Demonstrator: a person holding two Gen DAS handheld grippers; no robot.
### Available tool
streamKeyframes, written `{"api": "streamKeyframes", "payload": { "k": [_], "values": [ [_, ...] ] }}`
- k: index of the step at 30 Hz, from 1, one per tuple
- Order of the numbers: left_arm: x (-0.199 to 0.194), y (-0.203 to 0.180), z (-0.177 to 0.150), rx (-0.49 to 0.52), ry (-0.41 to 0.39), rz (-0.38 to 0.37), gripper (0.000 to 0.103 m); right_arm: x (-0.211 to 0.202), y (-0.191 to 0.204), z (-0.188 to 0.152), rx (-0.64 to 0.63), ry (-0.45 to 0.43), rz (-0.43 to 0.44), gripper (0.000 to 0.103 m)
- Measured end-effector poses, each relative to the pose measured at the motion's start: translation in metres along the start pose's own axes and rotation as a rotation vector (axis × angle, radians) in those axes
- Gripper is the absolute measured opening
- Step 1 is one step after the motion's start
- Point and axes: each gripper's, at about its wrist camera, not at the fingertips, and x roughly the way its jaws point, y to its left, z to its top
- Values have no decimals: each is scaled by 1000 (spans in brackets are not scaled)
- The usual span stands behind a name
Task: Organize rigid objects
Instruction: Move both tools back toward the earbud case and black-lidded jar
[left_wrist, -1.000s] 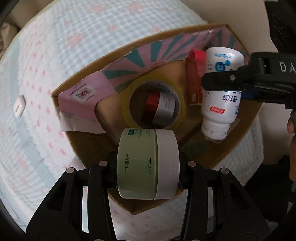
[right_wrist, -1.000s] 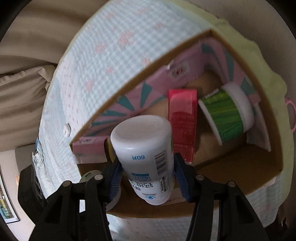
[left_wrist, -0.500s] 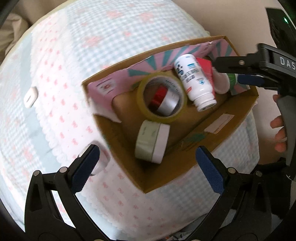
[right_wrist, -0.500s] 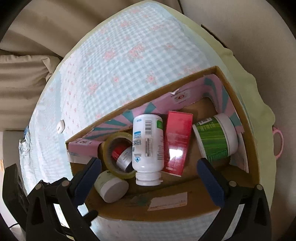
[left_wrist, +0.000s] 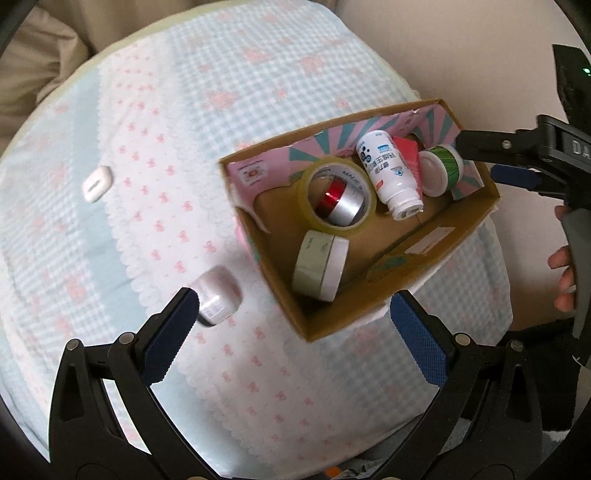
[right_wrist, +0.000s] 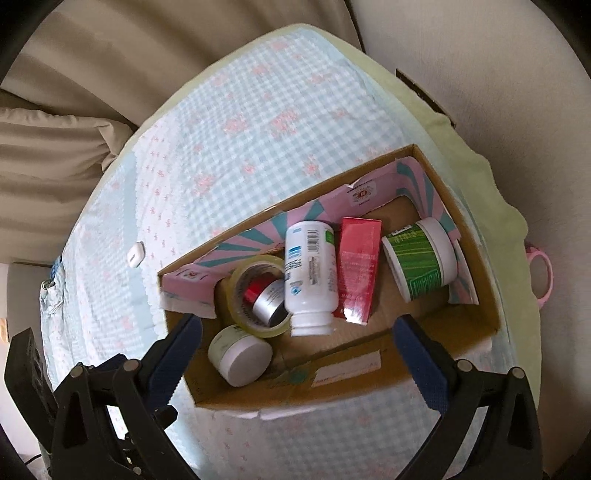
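Observation:
A cardboard box (left_wrist: 436, 254) (right_wrist: 343, 384) sits on the checked bedspread. In it lie a pale green jar (left_wrist: 320, 265) (right_wrist: 239, 355), a tape roll (left_wrist: 338, 196) (right_wrist: 255, 295) around a red-and-silver can (left_wrist: 341, 205), a white bottle (left_wrist: 388, 173) (right_wrist: 309, 280), a red carton (right_wrist: 358, 269) and a green-labelled tub (left_wrist: 441, 168) (right_wrist: 421, 266). My left gripper (left_wrist: 291, 332) is open and empty above the box's near-left corner. My right gripper (right_wrist: 295, 350) is open and empty above the box's front wall; it shows at the right in the left wrist view (left_wrist: 517, 162).
A small white-and-pink jar (left_wrist: 218, 299) lies on the bedspread by my left fingertip. A small white device (left_wrist: 96, 183) (right_wrist: 135, 254) lies further left. A pillow (right_wrist: 55, 155) is at the far left, a pink ring (right_wrist: 540, 273) at the right edge.
Both grippers released their loads into the box a second ago, the green jar and the white bottle. Since then both have opened wide and drawn back from the box.

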Motion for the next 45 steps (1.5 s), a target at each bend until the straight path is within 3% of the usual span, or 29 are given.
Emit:
{"api": "streamKeyframes", "payload": {
  "k": [9, 18, 30, 38, 45],
  "values": [
    [-61, 29, -39, -34, -107, 1, 103, -50, 49, -46, -104, -99, -64, 103],
    [-128, 74, -82, -67, -218, 4, 103, -86, 112, -98, -149, -146, -74, 103],
    [-177, 161, -130, -80, -281, 63, 103, -80, 185, -163, -136, -174, -134, 103],
    [-172, 236, -116, -48, -273, 46, 103, -47, 220, -188, -62, -162, -171, 103],
    [-137, 273, -73, 72, -243, 64, 103, -1, 246, -194, -83, -134, -172, 103]
  ]
}}
